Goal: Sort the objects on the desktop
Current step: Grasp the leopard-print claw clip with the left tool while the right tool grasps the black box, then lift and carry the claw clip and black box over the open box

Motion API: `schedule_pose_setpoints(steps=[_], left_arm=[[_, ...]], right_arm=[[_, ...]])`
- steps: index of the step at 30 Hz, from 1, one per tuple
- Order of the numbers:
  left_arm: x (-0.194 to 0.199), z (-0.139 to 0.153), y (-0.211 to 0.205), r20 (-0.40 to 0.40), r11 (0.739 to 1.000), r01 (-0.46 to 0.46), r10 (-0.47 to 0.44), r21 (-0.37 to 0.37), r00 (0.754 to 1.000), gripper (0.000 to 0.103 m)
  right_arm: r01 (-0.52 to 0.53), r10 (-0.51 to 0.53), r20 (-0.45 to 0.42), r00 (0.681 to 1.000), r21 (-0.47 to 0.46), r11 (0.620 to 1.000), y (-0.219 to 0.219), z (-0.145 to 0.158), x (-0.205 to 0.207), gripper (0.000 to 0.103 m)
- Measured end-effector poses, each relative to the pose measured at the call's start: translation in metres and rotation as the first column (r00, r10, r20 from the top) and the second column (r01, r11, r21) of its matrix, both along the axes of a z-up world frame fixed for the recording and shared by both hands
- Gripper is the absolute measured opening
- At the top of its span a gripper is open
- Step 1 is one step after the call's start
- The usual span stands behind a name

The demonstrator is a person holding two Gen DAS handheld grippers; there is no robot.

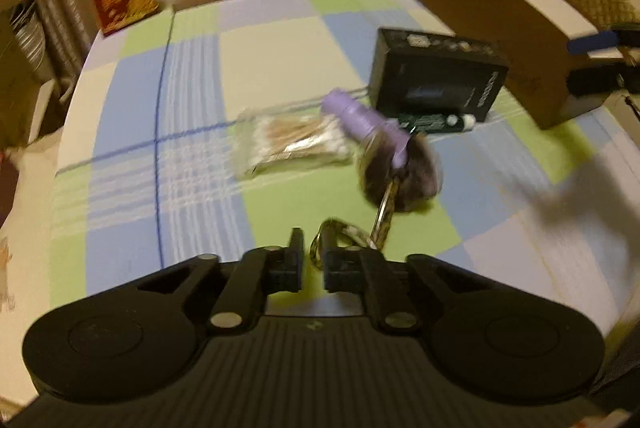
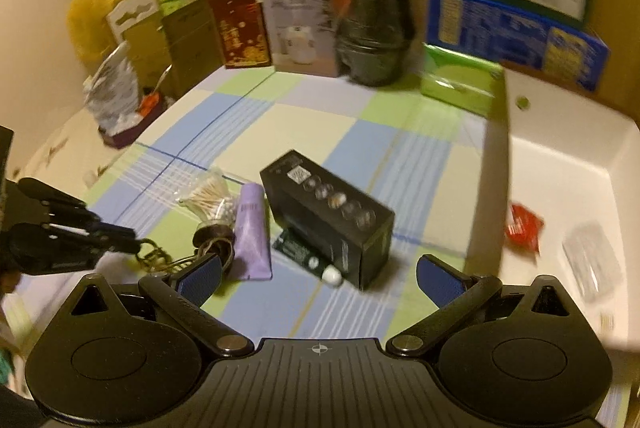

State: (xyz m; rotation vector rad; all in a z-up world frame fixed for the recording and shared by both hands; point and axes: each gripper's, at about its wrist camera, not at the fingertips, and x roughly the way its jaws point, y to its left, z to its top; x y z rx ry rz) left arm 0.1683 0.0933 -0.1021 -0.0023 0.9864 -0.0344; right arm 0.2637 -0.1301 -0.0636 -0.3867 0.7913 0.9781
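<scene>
My left gripper (image 1: 311,242) is shut on the metal ring of a keychain (image 1: 340,232). Its dark furry pompom (image 1: 400,175) trails on the checked cloth beyond the jaws. A purple tube (image 1: 360,115), a bag of cotton swabs (image 1: 292,143), a lip balm stick (image 1: 440,121) and a black box (image 1: 436,79) lie just past it. In the right wrist view my right gripper (image 2: 320,278) stands open and holds nothing, just short of the black box (image 2: 332,220) and lip balm stick (image 2: 312,256). The left gripper (image 2: 134,246) grips the keychain (image 2: 154,254) at the left.
A white-lined cardboard box (image 2: 560,167) on the right holds a red packet (image 2: 522,226) and a clear plastic piece (image 2: 592,260). Along the back stand a red box (image 2: 242,29), a white carton (image 2: 300,23), stacked dark bowls (image 2: 376,15) and a green pack (image 2: 460,83).
</scene>
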Motion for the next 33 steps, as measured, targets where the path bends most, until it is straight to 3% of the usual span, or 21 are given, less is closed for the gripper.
schedule_pose_setpoints(steps=[5, 11, 12, 13, 15, 17, 23, 29, 33], left_arm=[[-0.007, -0.001, -0.002, 0.003, 1.0, -0.032, 0.032, -0.002, 0.999, 0.023], [-0.003, -0.004, 0.002, -0.007, 0.996, -0.091, 0.091, -0.021, 0.996, 0.03], [-0.002, -0.003, 0.001, -0.005, 0.995, -0.093, 0.093, -0.022, 0.996, 0.033], [-0.002, -0.003, 0.001, -0.003, 0.995, -0.093, 0.093, -0.024, 0.996, 0.036], [-0.001, -0.002, -0.002, -0.001, 0.996, -0.085, 0.085, -0.025, 0.996, 0.042], [-0.001, -0.001, -0.005, -0.002, 0.997, -0.073, 0.073, -0.024, 0.997, 0.045], [0.004, -0.006, -0.014, -0.021, 0.999, -0.035, 0.035, -0.012, 0.999, 0.062], [0.013, -0.018, -0.024, -0.042, 1.0, 0.006, -0.005, 0.025, 0.999, 0.062], [0.017, -0.023, -0.026, -0.053, 0.999, 0.01, -0.008, 0.044, 0.999, 0.055]], right_arm=[[-0.087, 0.094, 0.066, 0.993, -0.094, 0.992, 0.032, -0.016, 0.021, 0.101], [-0.153, 0.177, 0.101, 0.979, -0.206, 0.967, 0.059, -0.04, 0.035, 0.1], [-0.161, 0.184, 0.097, 0.978, -0.212, 0.964, 0.06, -0.043, 0.037, 0.097], [-0.168, 0.191, 0.084, 0.978, -0.223, 0.96, 0.062, -0.046, 0.04, 0.081], [-0.159, 0.18, 0.072, 0.981, -0.236, 0.959, 0.061, -0.05, 0.044, 0.063], [-0.161, 0.18, 0.066, 0.981, -0.235, 0.959, 0.056, -0.05, 0.045, 0.056], [-0.055, 0.064, 0.024, 0.998, -0.263, 0.963, 0.042, -0.042, 0.034, 0.049], [0.088, -0.088, 0.012, 0.996, -0.254, 0.963, 0.022, -0.037, 0.008, 0.041], [0.136, -0.141, -0.006, 0.99, -0.243, 0.961, 0.005, -0.033, -0.005, 0.041]])
